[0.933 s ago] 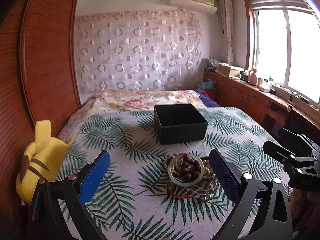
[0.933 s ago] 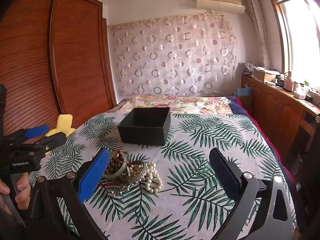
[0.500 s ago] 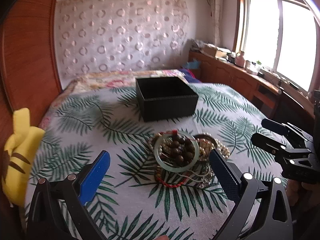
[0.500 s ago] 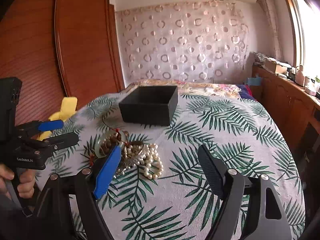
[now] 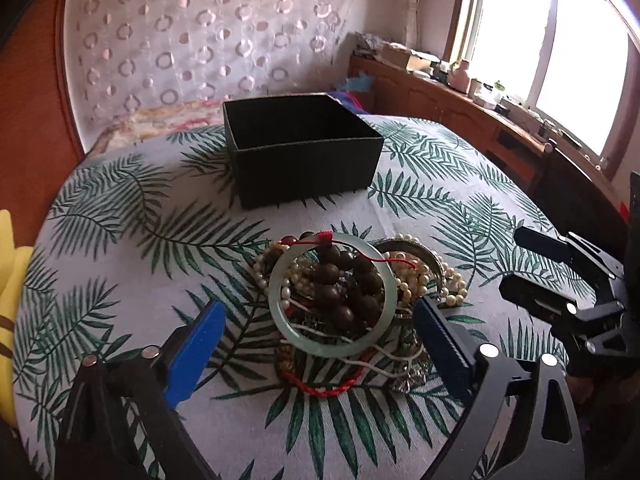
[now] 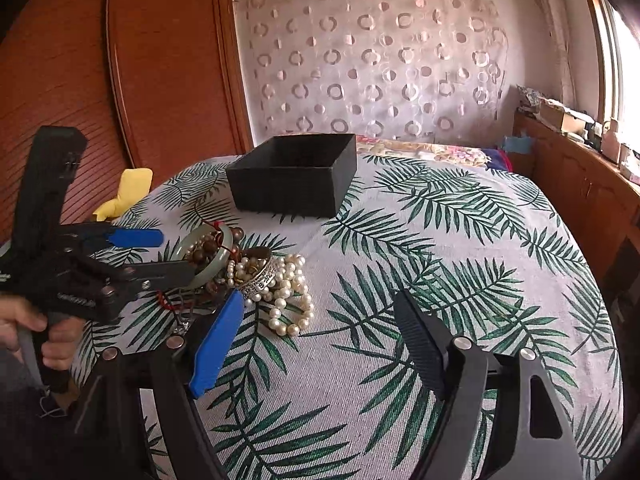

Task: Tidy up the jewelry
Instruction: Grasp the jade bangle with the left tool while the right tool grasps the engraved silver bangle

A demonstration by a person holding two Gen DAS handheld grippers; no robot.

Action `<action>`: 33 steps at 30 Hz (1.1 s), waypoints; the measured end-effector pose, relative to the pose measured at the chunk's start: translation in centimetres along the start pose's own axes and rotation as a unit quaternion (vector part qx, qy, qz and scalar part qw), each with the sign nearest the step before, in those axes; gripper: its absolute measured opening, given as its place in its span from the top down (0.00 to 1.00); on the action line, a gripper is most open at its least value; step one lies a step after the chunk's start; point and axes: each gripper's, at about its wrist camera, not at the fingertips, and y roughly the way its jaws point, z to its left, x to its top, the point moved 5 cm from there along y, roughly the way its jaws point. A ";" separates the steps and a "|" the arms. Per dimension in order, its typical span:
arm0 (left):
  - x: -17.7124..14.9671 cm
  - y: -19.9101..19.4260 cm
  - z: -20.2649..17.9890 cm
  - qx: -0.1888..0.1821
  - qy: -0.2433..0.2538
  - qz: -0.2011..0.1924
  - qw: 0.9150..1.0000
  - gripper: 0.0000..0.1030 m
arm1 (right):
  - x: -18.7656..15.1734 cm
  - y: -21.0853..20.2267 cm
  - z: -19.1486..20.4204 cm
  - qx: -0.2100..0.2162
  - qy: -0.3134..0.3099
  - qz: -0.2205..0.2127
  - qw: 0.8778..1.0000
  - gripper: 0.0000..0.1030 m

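Left gripper (image 5: 320, 340): jaws spread wide and have just been closing a little; the pale green jade bangle (image 5: 333, 294) lies between and just ahead of the two blue pads, pads not touching it, nothing grasped. The bangle rests tilted on top of a jewelry pile (image 5: 352, 312) on the palm-leaf bedspread (image 5: 120, 240); dark brown wooden beads (image 5: 344, 284) show through its ring, a red cord (image 5: 360, 250) crosses its far rim, and a red braided bracelet (image 5: 320, 388) lies at the near edge of the pile, close to the gripper. White pearl strands (image 6: 290, 296) spread from the pile's right side, with an engraved silver bangle (image 6: 260, 278) touching them. Beyond the pile, straight ahead of the left gripper, stands an open black box (image 5: 300, 148), well apart from the jewelry; its inside looks dark, contents not discernible. Right gripper (image 6: 320, 340): jaws released, have just been closing partway, holding nothing; the pile sits ahead and to its left, the pearls just past its blue pad. In the right wrist view the left gripper reaches in from the left, held by a hand (image 6: 36, 332), fingers straddling the pile. A yellow plush toy (image 6: 126, 194) lies far left, at the bed's edge by the wooden wardrobe (image 6: 120, 80).
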 end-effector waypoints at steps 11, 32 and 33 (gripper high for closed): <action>0.7 2.4 -0.3 -0.008 0.011 0.032 0.999 0.29 | 0.2 0.0 0.1 0.001 -0.005 0.004 1.000 0.23; 0.0 -1.9 3.4 0.001 -0.029 -0.027 0.999 0.34 | 2.2 5.2 5.0 0.083 -0.129 0.092 0.984 0.29; -0.1 -2.0 3.4 0.001 -0.031 -0.027 0.999 0.33 | 2.2 5.4 5.3 0.082 -0.136 0.096 0.983 0.29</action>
